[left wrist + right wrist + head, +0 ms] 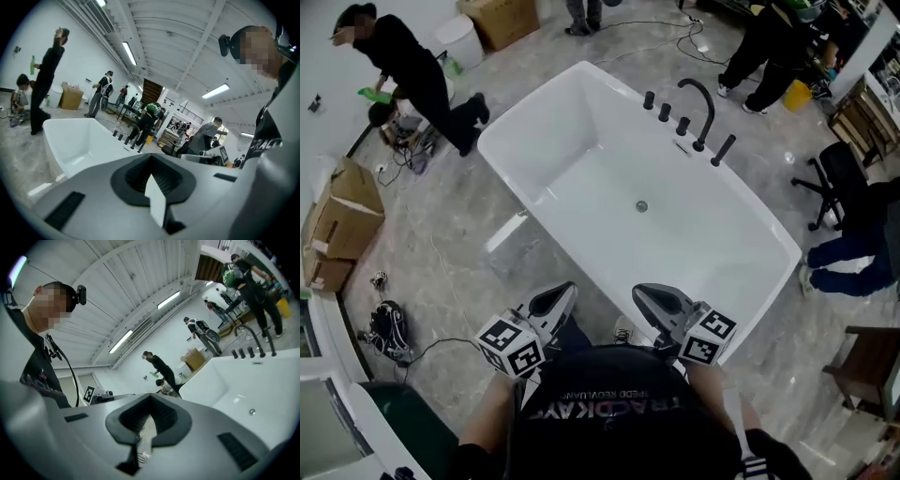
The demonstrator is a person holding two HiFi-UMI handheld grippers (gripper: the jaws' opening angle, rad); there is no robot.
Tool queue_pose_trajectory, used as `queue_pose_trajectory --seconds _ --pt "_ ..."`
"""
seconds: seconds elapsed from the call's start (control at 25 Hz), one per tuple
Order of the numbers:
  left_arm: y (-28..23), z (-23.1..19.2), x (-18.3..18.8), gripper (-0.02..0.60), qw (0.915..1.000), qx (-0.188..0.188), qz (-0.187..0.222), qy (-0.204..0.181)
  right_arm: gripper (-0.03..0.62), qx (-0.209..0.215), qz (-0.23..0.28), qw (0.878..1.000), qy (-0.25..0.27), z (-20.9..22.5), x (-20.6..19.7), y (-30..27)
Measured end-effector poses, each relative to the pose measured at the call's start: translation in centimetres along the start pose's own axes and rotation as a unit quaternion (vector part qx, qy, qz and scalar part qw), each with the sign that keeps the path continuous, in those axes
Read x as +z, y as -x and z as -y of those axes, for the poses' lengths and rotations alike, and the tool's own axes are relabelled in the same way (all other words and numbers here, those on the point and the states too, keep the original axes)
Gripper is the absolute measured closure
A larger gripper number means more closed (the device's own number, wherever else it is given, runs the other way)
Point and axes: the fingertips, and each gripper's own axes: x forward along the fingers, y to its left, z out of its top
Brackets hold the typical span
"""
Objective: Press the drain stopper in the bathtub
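Looking down from the head camera, I see a grey stone floor and, in the middle of it, a big white bathtub. The tub sits slantwise and runs from the top left down to the bottom right. A person in black bends over at the top left, past the far end of the tub. A brown cardboard box lies on the floor at the left. On the far rim of the tub stands a black curved tap with a row of small black knobs beside it.

The left gripper and the right gripper hang side by side, close to my helper's chest, at the near side of the tub. Each one has its two fingers pressed together, tip to tip, with nothing held between them — both gripper views show that.

The drain stopper is a little round silver dot on the bottom of the tub, near the middle. It is well apart from both grippers — nothing touches it. I can see it in the right gripper view too, low in the white tub.
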Motion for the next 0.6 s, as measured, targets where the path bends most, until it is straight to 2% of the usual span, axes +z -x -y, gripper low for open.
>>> queue_pose_trajectory --seconds 0.24,0.4,0.6 --pt "-4.0 -4.6 2.3 0.575 0.9948 -0.086 -0.049 -0.024 0.583 -0.093 0.059 0.994 -0.001 3.4 1.5 -2.2" --pt "-6.3 -6.7 3.5 0.575 0.9839 -0.146 -0.094 -0.041 0.585 -0.167 0.105 0.98 -0.014 5.1 2.3 -3.1" --pt "-8.4 -10.2 5.3 0.575 0.971 -0.194 -0.129 -0.053 0.583 -0.223 0.13 0.966 -0.021 6.1 3.2 -5.8"
